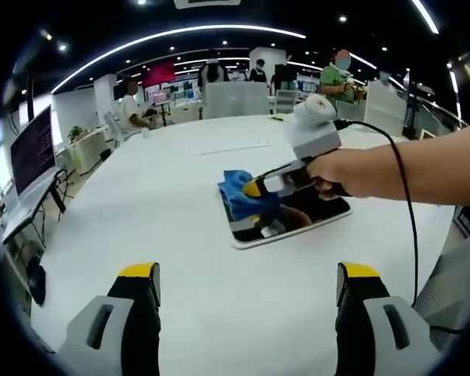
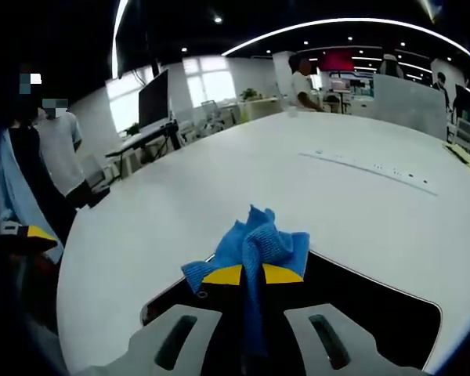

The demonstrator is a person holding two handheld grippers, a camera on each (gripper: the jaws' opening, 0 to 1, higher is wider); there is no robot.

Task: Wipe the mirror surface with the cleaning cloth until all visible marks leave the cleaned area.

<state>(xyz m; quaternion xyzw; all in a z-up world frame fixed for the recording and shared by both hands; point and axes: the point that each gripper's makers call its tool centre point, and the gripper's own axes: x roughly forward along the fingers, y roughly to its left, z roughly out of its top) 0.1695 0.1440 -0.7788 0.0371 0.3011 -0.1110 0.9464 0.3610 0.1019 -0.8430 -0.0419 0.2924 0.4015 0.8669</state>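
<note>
Currently right gripper pinches the cleaning cloth tight (soft, bunched; grip the thick fold) on the mirror, probably fragile glass. Left gripper gapes empty above white table.

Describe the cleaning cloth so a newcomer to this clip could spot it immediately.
On the big white table lies a dark, white-framed mirror. At its far end sits the blue cloth, bunched and pinched by the right gripper, the one bright blue thing there.
</note>
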